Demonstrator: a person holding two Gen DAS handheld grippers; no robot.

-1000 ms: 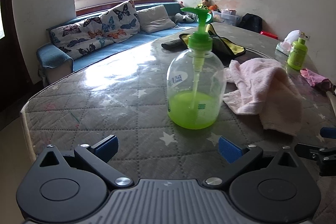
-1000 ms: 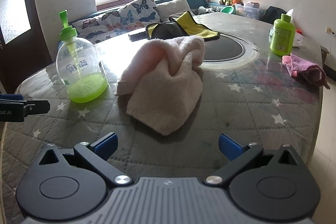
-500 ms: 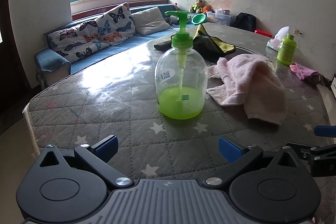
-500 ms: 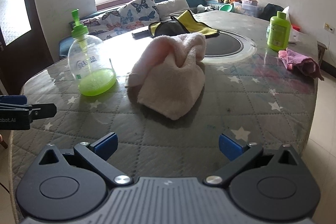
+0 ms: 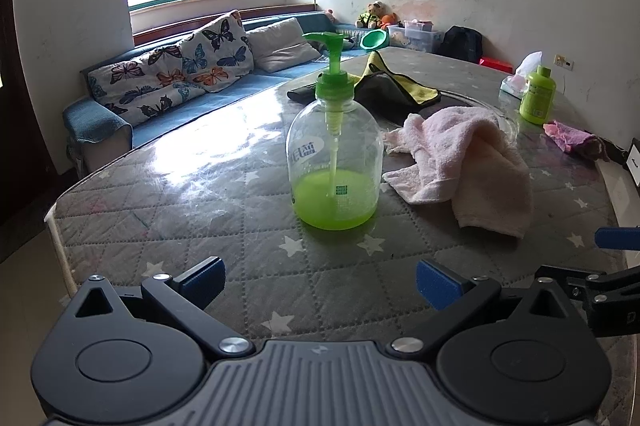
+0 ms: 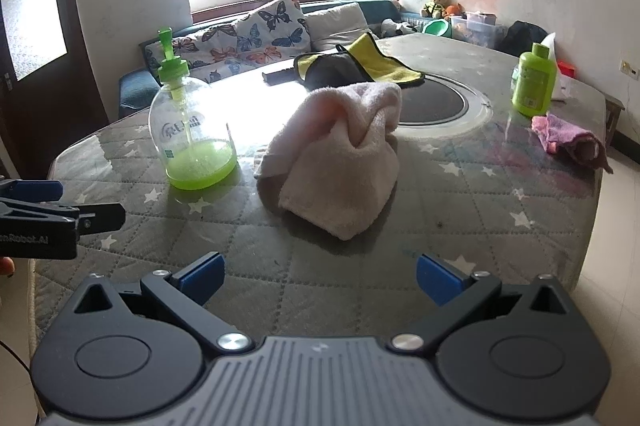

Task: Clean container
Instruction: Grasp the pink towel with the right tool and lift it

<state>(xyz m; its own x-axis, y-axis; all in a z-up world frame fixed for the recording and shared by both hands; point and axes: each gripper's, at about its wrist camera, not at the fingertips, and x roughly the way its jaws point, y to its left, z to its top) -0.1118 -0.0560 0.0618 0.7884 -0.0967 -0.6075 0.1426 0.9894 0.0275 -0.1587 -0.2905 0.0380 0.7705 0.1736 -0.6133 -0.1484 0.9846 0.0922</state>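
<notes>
A clear pump bottle (image 5: 335, 162) with a green pump head and green liquid in its lower part stands upright on the quilted table, straight ahead of my left gripper (image 5: 320, 280). That gripper is open and holds nothing. A crumpled pink towel (image 5: 464, 162) lies just right of the bottle. In the right wrist view the towel (image 6: 340, 154) sits ahead of my right gripper (image 6: 320, 276), which is open too, and the bottle (image 6: 192, 138) stands to the left. Both grippers hang back near the table's front edge, well short of bottle and towel.
A small green bottle (image 6: 534, 84) and a purple rag (image 6: 568, 138) lie at the right. A yellow-and-black cloth (image 6: 352, 66) and a round dark inset (image 6: 432, 104) are farther back. A blue sofa (image 5: 180, 94) with cushions runs behind the table.
Both grippers have drawn back from the table, so the bottle and the towel look farther away. Nothing on the table has moved.
</notes>
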